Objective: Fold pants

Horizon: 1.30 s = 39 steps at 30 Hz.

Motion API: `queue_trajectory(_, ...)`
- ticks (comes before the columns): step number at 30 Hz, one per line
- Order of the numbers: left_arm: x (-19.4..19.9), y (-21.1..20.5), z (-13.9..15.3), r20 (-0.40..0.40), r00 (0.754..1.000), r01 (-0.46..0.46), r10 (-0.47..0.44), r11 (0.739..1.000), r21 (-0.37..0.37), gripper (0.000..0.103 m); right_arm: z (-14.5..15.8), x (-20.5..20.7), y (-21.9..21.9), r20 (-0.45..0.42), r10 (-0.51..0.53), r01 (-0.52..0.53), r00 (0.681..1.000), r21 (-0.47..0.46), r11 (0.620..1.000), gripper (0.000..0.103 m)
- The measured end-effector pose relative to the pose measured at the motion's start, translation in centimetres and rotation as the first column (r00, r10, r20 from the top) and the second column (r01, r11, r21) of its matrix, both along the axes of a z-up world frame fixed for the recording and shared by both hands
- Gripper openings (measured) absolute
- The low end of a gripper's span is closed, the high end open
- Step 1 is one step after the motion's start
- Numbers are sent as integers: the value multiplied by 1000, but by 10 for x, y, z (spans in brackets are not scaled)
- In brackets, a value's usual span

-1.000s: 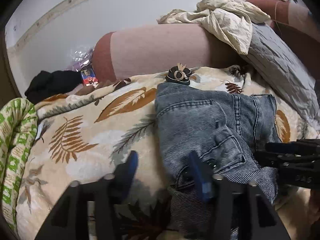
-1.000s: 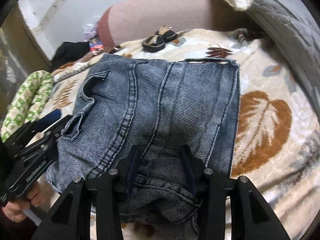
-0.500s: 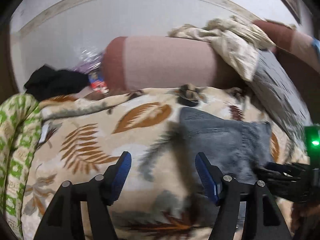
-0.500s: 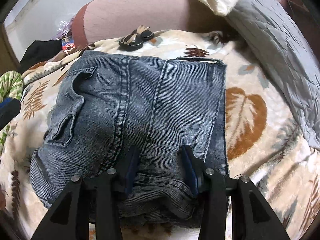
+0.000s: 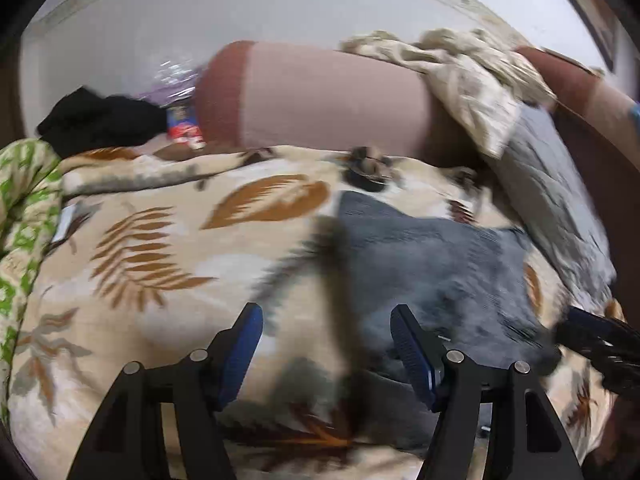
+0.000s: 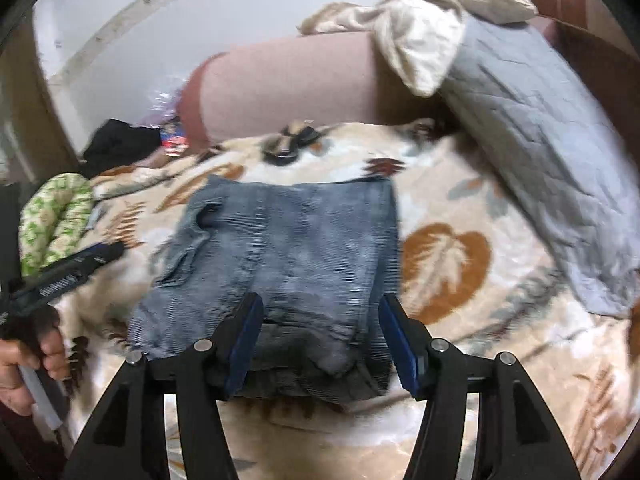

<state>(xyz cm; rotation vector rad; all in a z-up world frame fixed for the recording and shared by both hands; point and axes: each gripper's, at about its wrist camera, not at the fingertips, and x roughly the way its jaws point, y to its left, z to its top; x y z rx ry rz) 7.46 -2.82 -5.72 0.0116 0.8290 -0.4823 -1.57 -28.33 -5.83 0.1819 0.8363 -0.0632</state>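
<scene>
The folded grey-blue denim pants (image 6: 296,256) lie as a compact stack on the leaf-print blanket (image 6: 444,264). My right gripper (image 6: 320,340) is open, its jaws spread wide just above the stack's near edge, holding nothing. The left wrist view is blurred; there the pants (image 5: 432,264) lie ahead to the right. My left gripper (image 5: 326,350) is open and empty over the blanket (image 5: 152,248), left of the stack. It also shows at the left edge of the right wrist view (image 6: 68,272), held in a hand.
A pink bolster (image 6: 288,84) lies along the back wall with a cream cloth (image 6: 424,24) over it. A grey quilted cushion (image 6: 540,128) stands at right. A small dark hair clip (image 6: 292,144) lies beyond the pants. A green-patterned roll (image 6: 52,220) and black clothing (image 6: 120,144) are at left.
My right gripper has opened and let go of the pants' near edge, pulling back. My left gripper has drawn back and left, off the stack. Both views have risen.
</scene>
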Motion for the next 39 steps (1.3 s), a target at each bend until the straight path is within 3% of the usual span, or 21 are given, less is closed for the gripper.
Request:
queue_trajectory(3,-17,-25,-3,35,996,75,-77,996,52,70,-17,5,9,-6,44,-44,999,-16,999,61)
queue_trajectory(8,-40,-58,-32,97,982,130,-160,956,265,70,-46,10,9,-95,64,-66,993,-18,998,68)
queue_trajectory(12,-37,-61,-48,83,985,118,-149,947,299,71,-58,12,6,-106,66,-67,992,-3,998,73)
queue_trajectory(15,-26,-54,-49,29,991,118,-129,964,238,72,-58,14,8,-119,83,-87,989,-25,996,74)
queue_trajectory(18,-11,-37,-43,-41,994,108,-104,985,135,78,-44,15,-4,-109,90,-87,990,31,996,74)
queue_trajectory(20,-1,-25,-32,-70,994,85,-81,995,48,78,-27,14,-15,-57,68,-65,996,57,996,74)
queue_trajectory(22,1,-19,-13,10,998,56,-56,998,13,78,-11,17,-21,-1,55,-55,998,53,997,74)
queue_trajectory(25,6,-23,9,151,988,11,-18,999,47,78,9,33,-27,72,43,-47,996,53,998,74)
queue_trajectory(27,12,-25,12,181,983,-7,-1,999,47,78,14,48,-25,89,44,-48,995,50,998,74)
queue_trajectory(29,27,-30,9,175,985,-14,6,999,44,78,15,67,-23,103,49,-53,993,32,998,68)
queue_trajectory(32,45,-49,-1,172,985,-22,2,993,113,78,8,92,-19,89,71,-76,993,46,996,41)
queue_trajectory(33,50,-56,-6,150,989,-16,-6,989,147,78,3,100,-18,83,77,-81,994,52,995,37)
queue_trajectory(35,63,-72,-23,78,996,26,-42,982,187,75,-11,115,-18,39,80,-82,996,41,996,35)
queue_trajectory(39,78,-88,-45,21,1000,17,-23,971,239,77,-42,136,-31,-47,36,-33,998,55,998,34)
